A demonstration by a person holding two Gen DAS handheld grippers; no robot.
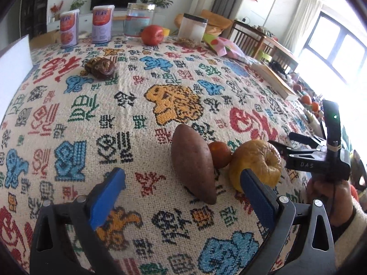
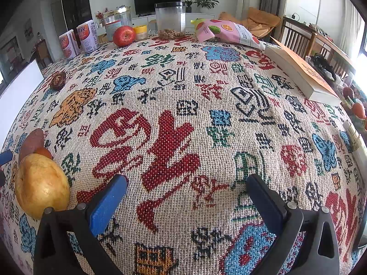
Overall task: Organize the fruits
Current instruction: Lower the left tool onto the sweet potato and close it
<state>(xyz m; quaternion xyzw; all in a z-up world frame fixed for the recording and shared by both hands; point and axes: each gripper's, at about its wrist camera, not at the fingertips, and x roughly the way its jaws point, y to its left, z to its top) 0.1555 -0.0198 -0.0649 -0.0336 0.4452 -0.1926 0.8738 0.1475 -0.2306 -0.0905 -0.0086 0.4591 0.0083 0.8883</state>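
Three pieces lie together on the counter (image 1: 68, 119) in the left wrist view: a sweet potato (image 1: 193, 166), a small tomato (image 1: 219, 154) touching it, and a yellow pear (image 1: 257, 163), with the left hand-held gripper (image 1: 182, 178) spread empty near them. From the right wrist, the right hand-held gripper (image 2: 187, 184) is released over bare cloth, the pear (image 2: 42, 185) just beside its left finger, a red apple (image 2: 124, 36) far back.
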